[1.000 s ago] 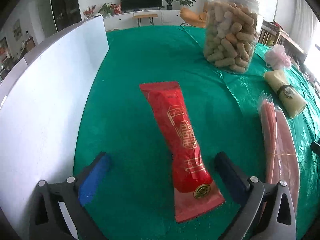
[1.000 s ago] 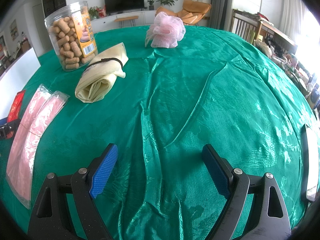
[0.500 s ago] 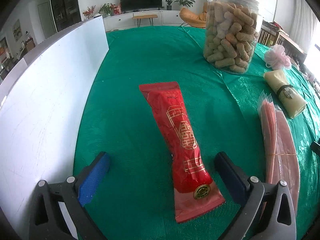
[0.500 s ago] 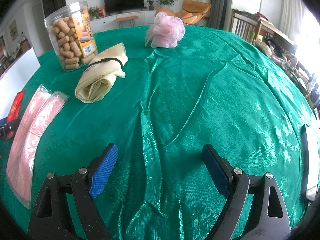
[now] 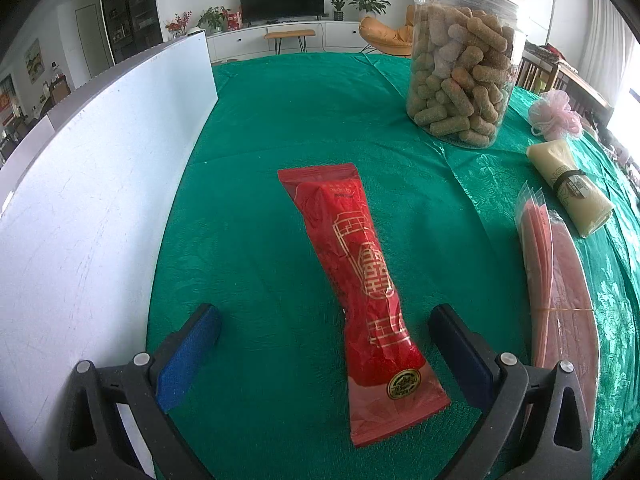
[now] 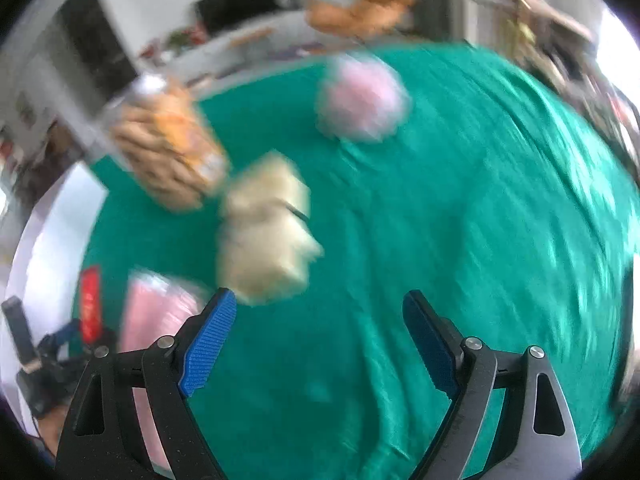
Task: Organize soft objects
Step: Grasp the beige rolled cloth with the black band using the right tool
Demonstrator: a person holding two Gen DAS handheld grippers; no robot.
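At the bottom of the left wrist view, the left gripper (image 5: 324,332) is hanging with jaws wide apart, straddling the near end of the red packet (image 5: 360,280) lying mid-frame on the green tablecloth (image 5: 280,140). The right gripper (image 6: 320,320) is likewise gaping, holding nothing; above it, blurred, the cream roll (image 6: 268,236) is sitting left of centre, the pink pouf (image 6: 362,100) farther up.

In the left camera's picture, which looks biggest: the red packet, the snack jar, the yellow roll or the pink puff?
1. Red packet, though it lies nearest the camera.
2. Snack jar, not much smaller.
3. Yellow roll.
4. Pink puff, farthest away.
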